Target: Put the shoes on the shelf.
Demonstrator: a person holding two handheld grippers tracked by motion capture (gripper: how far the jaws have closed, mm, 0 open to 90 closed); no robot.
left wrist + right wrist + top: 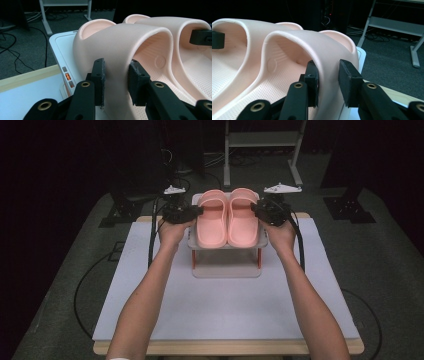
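Two pink slippers sit side by side on a small white rack (227, 246), near the top middle of the high view. The left tongs (192, 212) pinch the outer side of the left slipper (211, 222). In the left gripper view, the two black pads (99, 75) press on the slipper's wide band from both sides, low in the middle of the frame. The right tongs (257, 209) pinch the outer side of the right slipper (243, 220) the same way. In the right gripper view, one pad (313, 77) is inside the band and the other is outside it, and they squeeze the pink wall between them.

Each hand holds its tongs just beside the rack, left hand (172, 231) at the left and right hand (281, 235) at the right. Both slippers seem to rest on the rack's top shelf, though the view is too small to be sure they touch it.

The rack has orange legs and stands on the pale counter (225, 310). Black cables lie on the dark floor (60, 285) around it.
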